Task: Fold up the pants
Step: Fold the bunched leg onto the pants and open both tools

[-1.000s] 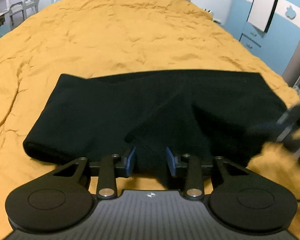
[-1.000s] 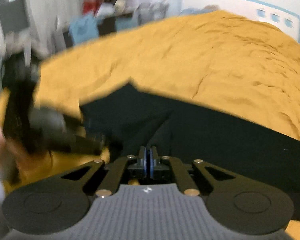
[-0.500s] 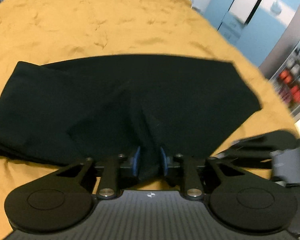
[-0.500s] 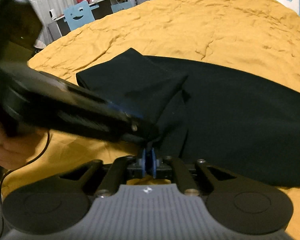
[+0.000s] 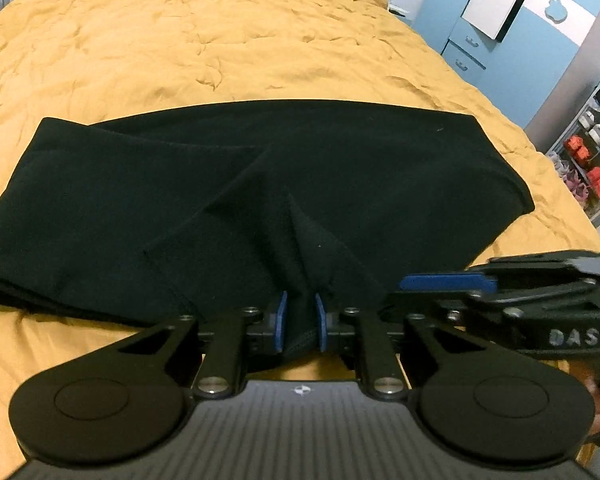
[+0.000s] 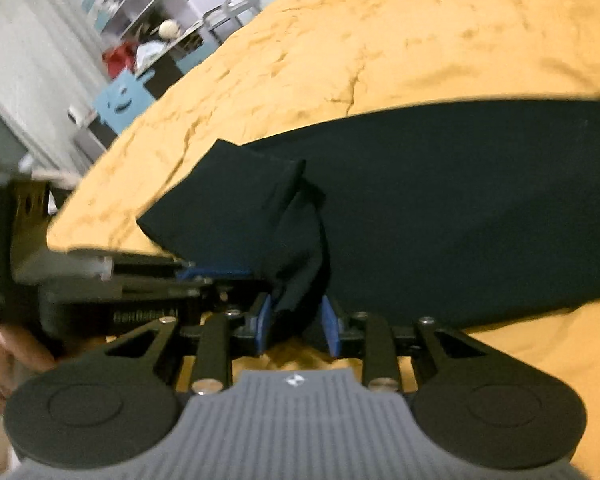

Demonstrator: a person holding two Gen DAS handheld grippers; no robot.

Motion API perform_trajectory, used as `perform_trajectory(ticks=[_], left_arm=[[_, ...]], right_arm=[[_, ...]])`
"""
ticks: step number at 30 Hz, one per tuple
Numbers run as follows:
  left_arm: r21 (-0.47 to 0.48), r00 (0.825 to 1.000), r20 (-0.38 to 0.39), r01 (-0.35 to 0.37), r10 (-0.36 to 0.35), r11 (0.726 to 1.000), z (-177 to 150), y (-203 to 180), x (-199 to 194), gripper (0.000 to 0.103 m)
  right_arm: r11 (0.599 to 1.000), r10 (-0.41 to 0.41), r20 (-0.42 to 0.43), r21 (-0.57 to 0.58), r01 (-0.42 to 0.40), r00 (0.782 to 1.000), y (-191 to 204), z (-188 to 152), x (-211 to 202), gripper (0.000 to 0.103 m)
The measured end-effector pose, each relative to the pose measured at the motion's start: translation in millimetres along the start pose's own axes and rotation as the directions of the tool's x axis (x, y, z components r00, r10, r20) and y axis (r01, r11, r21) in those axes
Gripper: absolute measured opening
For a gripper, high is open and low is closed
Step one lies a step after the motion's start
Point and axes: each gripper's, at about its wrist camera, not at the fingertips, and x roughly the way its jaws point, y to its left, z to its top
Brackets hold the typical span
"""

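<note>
Black pants [image 5: 260,180] lie folded across a mustard-yellow bedcover [image 5: 180,40]. At their near edge my left gripper [image 5: 300,320] is closing, and its blue pads pinch a raised ridge of the cloth. Close on its right, my right gripper [image 5: 444,282] comes in sideways. In the right wrist view the pants [image 6: 440,200] have a flap folded over at the left. My right gripper [image 6: 296,322] is opening: a bunch of cloth hangs between its pads, with a gap at the right pad. The left gripper [image 6: 216,272] reaches in from the left.
The yellow bedcover [image 6: 340,60] stretches far beyond the pants. A blue cabinet [image 5: 500,60] and a shelf with orange items [image 5: 580,156] stand past the bed's right edge. A blue chair [image 6: 120,100] and a desk stand on the other side. A person's hand [image 6: 4,352] holds the left gripper.
My left gripper's jaws narrowed onto a ridge of the pants' near edge. My right gripper rolled, dropped in beside the left one, and its jaws went from shut to apart around the cloth.
</note>
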Motion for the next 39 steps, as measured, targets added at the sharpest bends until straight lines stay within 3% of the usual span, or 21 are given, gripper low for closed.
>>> perform_trajectory(ticks=[1, 2, 5, 8, 10, 13, 16, 19, 21, 23, 25, 27, 28, 29, 31, 33, 35, 39], left_arm=[[-0.001, 1.0, 0.006, 0.008, -0.008, 1.0, 0.5, 1.5, -1.7, 0.019], [-0.001, 1.0, 0.017, 0.014, -0.014, 1.0, 1.0, 3.0, -4.9, 0.019], [0.0, 0.997, 0.073, 0.02, -0.02, 1.0, 4.0, 13.2, -20.9, 0.02], [-0.017, 0.992, 0.122, -0.036, 0.038, 0.999, 11.2, 30.7, -35.9, 0.02], [-0.042, 0.988, 0.133, -0.079, 0.084, 0.996, 16.4, 45.1, -41.7, 0.02], [-0.095, 0.988, 0.126, -0.073, 0.085, 0.993, 20.8, 66.0, -47.0, 0.021], [-0.131, 0.993, 0.107, -0.032, 0.047, 0.991, 19.1, 78.5, -45.4, 0.029], [-0.15, 0.994, 0.099, -0.024, 0.039, 0.988, 16.0, 80.8, -39.9, 0.042], [-0.173, 0.996, 0.088, -0.009, 0.025, 0.985, 15.3, 81.5, -33.9, 0.052], [-0.203, 0.997, 0.073, 0.009, 0.006, 0.979, 14.6, 80.5, -27.9, 0.052], [-0.217, 0.997, 0.081, 0.021, -0.003, 0.976, 13.1, 77.1, -24.0, 0.052], [-0.21, 0.996, 0.085, -0.004, 0.022, 0.978, 14.4, 72.3, -18.6, 0.052], [-0.2, 0.996, 0.079, -0.02, 0.036, 0.98, 15.5, 68.4, -14.8, 0.052], [-0.186, 0.997, 0.069, -0.028, 0.042, 0.982, 16.0, 64.8, -10.9, 0.047], [-0.154, 0.997, 0.053, -0.047, 0.055, 0.987, 17.1, 56.2, -1.5, 0.029], [-0.109, 0.996, 0.061, -0.062, 0.068, 0.992, 17.3, 45.3, 3.5, 0.001], [-0.073, 0.992, 0.096, -0.078, 0.085, 0.994, 18.5, 35.2, 1.5, 0.0], [-0.043, 0.982, 0.189, -0.009, 0.016, 0.999, 31.2, 15.0, -19.4, 0.0]], right_arm=[[1.0, 0.007, -0.005, 0.024, -0.007, 1.0, -2.3, 1.2, 3.5, 0.017], [0.999, 0.007, -0.006, 0.031, -0.007, 1.0, -2.4, 2.5, 5.2, 0.0], [1.0, -0.004, 0.034, -0.015, 0.005, 0.999, 5.4, 12.6, -2.2, 0.0], [0.994, -0.026, 0.065, -0.1, 0.032, 0.998, 12.8, 34.0, -20.1, 0.0], [0.983, -0.071, 0.077, -0.164, 0.083, 0.994, 13.3, 51.8, -29.3, 0.0], [0.944, -0.168, 0.087, -0.273, 0.186, 0.982, 10.5, 78.0, -31.2, 0.0], [0.908, -0.236, 0.059, -0.344, 0.241, 0.97, -1.6, 93.7, -16.1, 0.0], [0.865, -0.335, 0.027, -0.388, 0.319, 0.942, -17.3, 95.1, 5.7, 0.0], [0.872, -0.346, -0.003, -0.371, 0.32, 0.938, -28.7, 90.5, 13.3, 0.0], [0.877, -0.359, -0.01, -0.347, 0.333, 0.933, -33.1, 85.9, 17.9, 0.0], [0.878, -0.366, 0.017, -0.326, 0.351, 0.93, -34.2, 80.7, 8.5, 0.005], [0.897, -0.342, 0.043, -0.284, 0.339, 0.939, -33.9, 74.2, -8.5, 0.025], [0.904, -0.33, 0.051, -0.271, 0.331, 0.943, -32.7, 70.3, -15.7, 0.024], [0.91, -0.322, 0.057, -0.258, 0.325, 0.945, -32.0, 65.4, -23.5, 0.025], [0.917, -0.315, 0.069, -0.234, 0.322, 0.947, -30.9, 53.7, -38.0, 0.026], [0.925, -0.31, 0.072, -0.209, 0.318, 0.948, -26.6, 41.8, -45.1, 0.029], [0.927, -0.311, 0.074, -0.198, 0.32, 0.947, -24.9, 30.6, -52.1, 0.029], [0.931, -0.308, 0.081, -0.179, 0.318, 0.948, -23.6, 13.0, -62.4, 0.029]])
